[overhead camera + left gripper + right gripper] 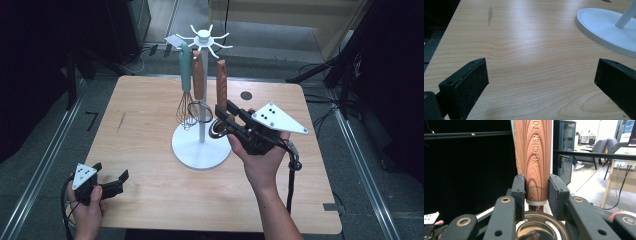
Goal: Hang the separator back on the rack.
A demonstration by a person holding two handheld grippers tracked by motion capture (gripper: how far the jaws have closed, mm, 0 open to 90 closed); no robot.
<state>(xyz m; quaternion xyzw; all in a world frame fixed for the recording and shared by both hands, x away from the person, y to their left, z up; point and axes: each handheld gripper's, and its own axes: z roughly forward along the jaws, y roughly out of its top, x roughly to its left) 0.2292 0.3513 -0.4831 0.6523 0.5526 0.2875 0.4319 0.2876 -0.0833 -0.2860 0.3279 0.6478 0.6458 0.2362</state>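
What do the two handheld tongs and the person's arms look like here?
Both tongs, left and right, are black, with flat rectangular pads on bolted linkages showing brass-coloured pivots. Each carries a grey three-cornered plate with black dots. A black cable trails from each. The forearms are bare, with no sleeves or gloves in view.

Wood-handled utensil (221, 85): upright, hanging from the white stand (201, 147), handle grain vertical with engraved lettering, grey collar at the handle's lower end, shiny round metal bowl below, above the stand base.
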